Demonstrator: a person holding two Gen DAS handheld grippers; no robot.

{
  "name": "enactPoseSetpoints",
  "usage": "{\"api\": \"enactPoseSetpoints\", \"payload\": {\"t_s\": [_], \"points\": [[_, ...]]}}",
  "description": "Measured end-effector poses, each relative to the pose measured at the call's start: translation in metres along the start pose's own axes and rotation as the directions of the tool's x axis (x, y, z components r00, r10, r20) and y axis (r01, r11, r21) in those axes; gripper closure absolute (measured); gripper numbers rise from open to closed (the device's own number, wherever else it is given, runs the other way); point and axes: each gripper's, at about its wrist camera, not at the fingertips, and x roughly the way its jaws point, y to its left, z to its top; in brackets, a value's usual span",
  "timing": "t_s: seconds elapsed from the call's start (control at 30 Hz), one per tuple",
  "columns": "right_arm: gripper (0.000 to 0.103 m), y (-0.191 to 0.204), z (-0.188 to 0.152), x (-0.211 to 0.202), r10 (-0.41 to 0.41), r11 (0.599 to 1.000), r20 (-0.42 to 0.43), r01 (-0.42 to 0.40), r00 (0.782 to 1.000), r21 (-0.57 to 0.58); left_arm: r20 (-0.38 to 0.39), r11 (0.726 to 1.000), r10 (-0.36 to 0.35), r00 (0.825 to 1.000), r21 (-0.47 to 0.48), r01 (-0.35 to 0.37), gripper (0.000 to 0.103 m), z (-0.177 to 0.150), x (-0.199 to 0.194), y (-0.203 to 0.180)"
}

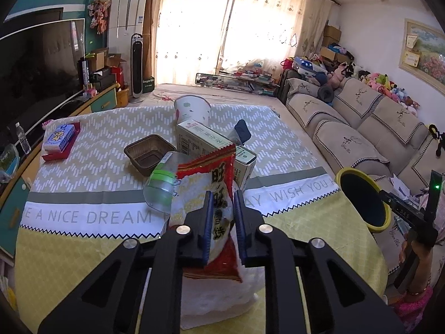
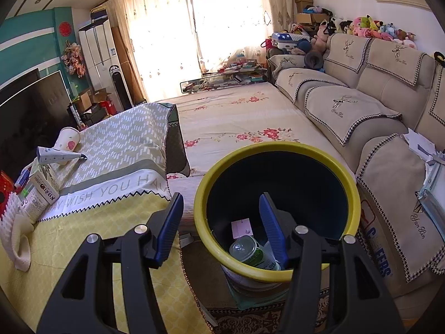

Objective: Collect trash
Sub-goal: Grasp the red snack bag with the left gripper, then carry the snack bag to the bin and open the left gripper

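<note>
My left gripper [image 1: 224, 199] is shut on a red and white snack bag [image 1: 207, 192] and holds it above the cloth-covered table [image 1: 83, 194]. Behind it lie a clear plastic bottle with a green label [image 1: 161, 186], a beige carton [image 1: 211, 147], a brown plastic tray [image 1: 147, 156], a paper cup [image 1: 192, 110] and a grey-blue tube [image 1: 241, 132]. My right gripper [image 2: 221, 208] is open and empty over the yellow-rimmed trash bin [image 2: 278, 150], which holds a green-labelled bottle [image 2: 253, 253] and a pink slip [image 2: 242, 228]. The bin also shows in the left wrist view [image 1: 364, 197].
A tissue pack on a red holder [image 1: 59, 139] sits at the table's far left. A white towel [image 1: 222, 292] lies under the bag. A beige sofa [image 2: 375, 111] runs along the right; a floral-covered bed [image 2: 236, 122] lies beyond the bin. A TV [image 1: 36, 78] stands left.
</note>
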Motion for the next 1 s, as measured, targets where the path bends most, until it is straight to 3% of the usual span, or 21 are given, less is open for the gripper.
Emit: {"api": "enactPoseSetpoints", "payload": {"t_s": [0.27,0.43,0.73,0.93,1.0], "points": [[0.049,-0.001,0.0,-0.008,0.01,1.0,0.013,-0.01,1.0,0.006,0.083,0.998,0.054,0.995,0.019,-0.056,0.095,0.006,-0.03,-0.001],[0.049,-0.003,0.003,-0.016,0.007,1.0,0.035,-0.008,0.999,0.012,0.132,0.997,0.02,0.991,0.074,-0.03,0.095,0.008,-0.059,-0.022],[0.049,-0.035,0.006,-0.037,-0.076,0.996,0.086,0.072,0.993,0.049,0.114,0.968,-0.181,0.977,0.195,0.157,0.095,0.012,-0.069,-0.11],[0.049,-0.075,0.004,-0.053,-0.134,0.986,0.112,0.122,0.985,0.11,0.024,0.912,-0.319,0.947,0.279,0.3,0.095,0.02,-0.036,-0.195],[0.049,-0.085,0.003,-0.056,-0.147,0.983,0.113,0.133,0.983,0.125,-0.01,0.889,-0.367,0.93,0.293,0.353,0.095,0.022,-0.021,-0.225]]}}
